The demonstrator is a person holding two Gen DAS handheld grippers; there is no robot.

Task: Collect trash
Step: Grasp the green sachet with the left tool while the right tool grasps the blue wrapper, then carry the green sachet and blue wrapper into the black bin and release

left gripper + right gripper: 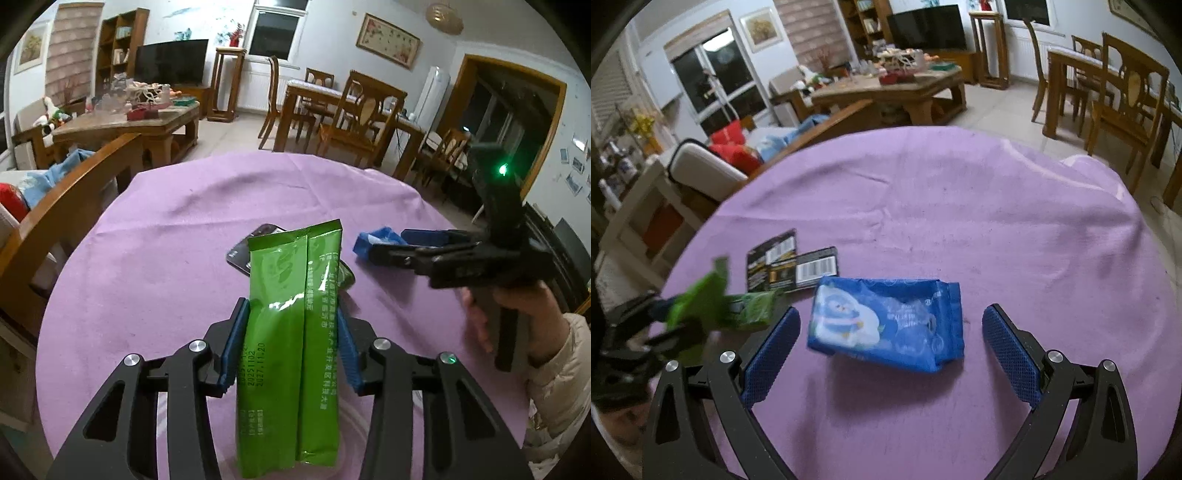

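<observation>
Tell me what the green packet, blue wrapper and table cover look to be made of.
Green packet: glossy plastic or foil laminate, going by the sharp glare and the centre seam.
Blue wrapper: thin printed plastic film, crumpled and partly translucent.
Table cover: soft matte purple fabric; it wrinkles and drapes over the edge.

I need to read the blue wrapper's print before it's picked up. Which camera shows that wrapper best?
The right wrist view: the blue wrapper lies whole between the open right gripper fingers, penguin picture facing up. The left wrist view shows only its crumpled end beyond that gripper.
</observation>
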